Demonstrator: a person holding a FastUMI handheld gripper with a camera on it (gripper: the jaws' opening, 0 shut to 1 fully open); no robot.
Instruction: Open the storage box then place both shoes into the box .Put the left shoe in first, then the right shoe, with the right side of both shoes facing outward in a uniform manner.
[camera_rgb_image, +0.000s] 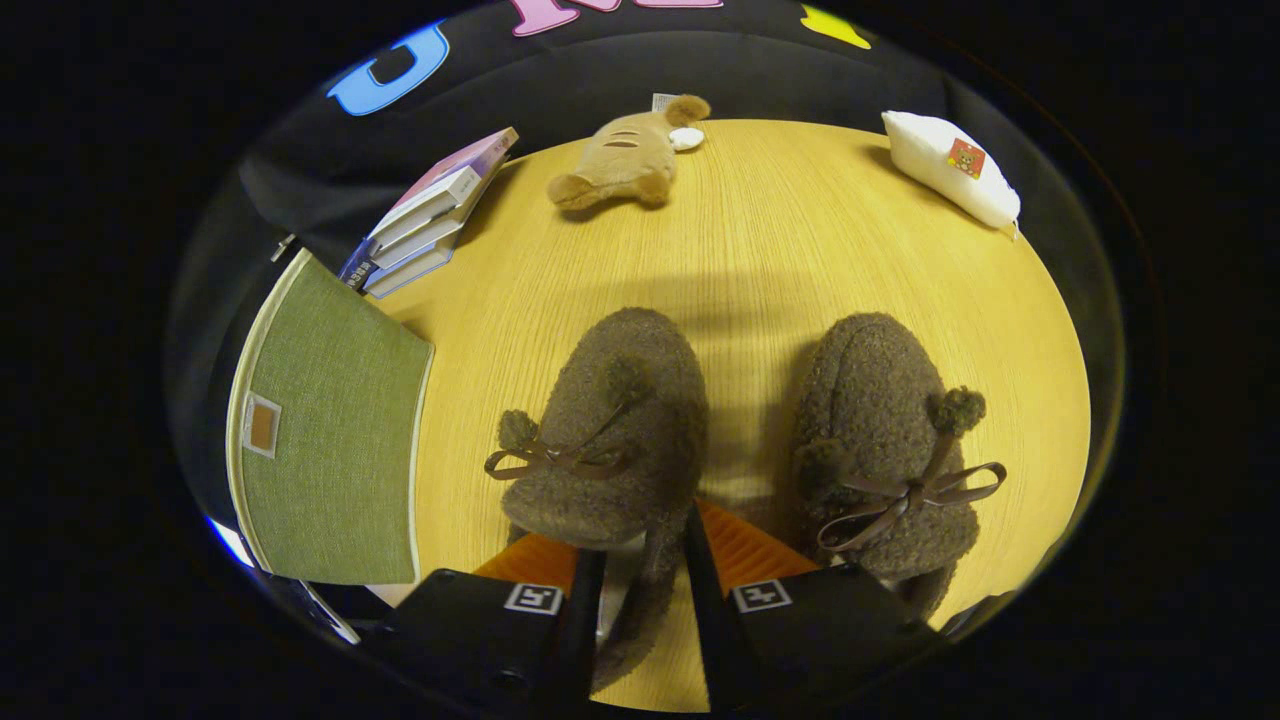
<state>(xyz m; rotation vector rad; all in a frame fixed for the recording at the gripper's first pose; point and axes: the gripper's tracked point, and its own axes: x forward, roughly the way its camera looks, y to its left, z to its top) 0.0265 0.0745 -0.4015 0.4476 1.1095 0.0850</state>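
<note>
Two fuzzy brown shoes with bows and pompoms lie side by side on the wooden table (800, 250), toes pointing away from me. My gripper (643, 535) is at the heel end of the left shoe (610, 440). One finger sits inside its opening and the other outside, and both press on its right side wall. The right shoe (885, 440) rests untouched just right of the fingers. The green fabric storage box (330, 430), with cream trim and a small tag, stands left of the left shoe with its lid shut.
A stack of books (435, 215) lies beyond the box. At the table's far edge lies a tan plush toy (625, 155), and at the far right corner a white padded packet (950, 165).
</note>
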